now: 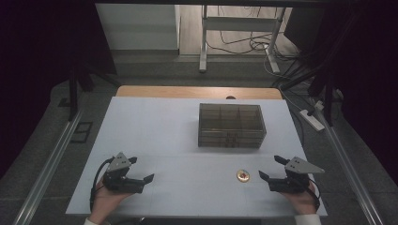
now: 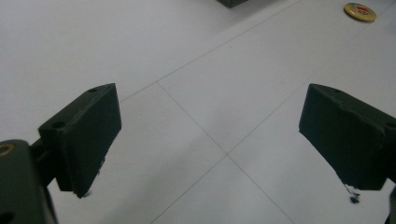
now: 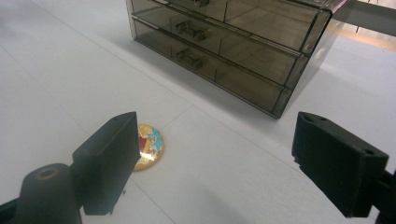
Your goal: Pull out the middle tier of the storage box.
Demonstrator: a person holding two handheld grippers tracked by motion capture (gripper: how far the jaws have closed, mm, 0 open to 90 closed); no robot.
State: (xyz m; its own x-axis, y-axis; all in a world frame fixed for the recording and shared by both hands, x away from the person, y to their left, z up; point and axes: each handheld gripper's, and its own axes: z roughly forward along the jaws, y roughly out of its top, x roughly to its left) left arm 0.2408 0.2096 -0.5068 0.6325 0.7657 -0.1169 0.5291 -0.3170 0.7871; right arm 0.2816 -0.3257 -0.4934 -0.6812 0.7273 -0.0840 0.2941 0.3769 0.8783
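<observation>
Small round colourful badge lies flat near the surface's front edge, no long axis, just beside the right claw. Both claws released, empty; left claw near front-left corner. Smoky transparent plastic drawer box sits long side parallel to the front edge.

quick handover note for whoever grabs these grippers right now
Left hand-held gripper: open, nothing between its jaws, low over the white table at near left.
Right hand-held gripper: open, nothing held, at near right.
Round badge: lies flat on the table just left of the right one, untouched.
Smoked drawer box: mid table, drawers look shut.
Done: nothing. Left: likely pick up the badge and stow it in a drawer.
</observation>
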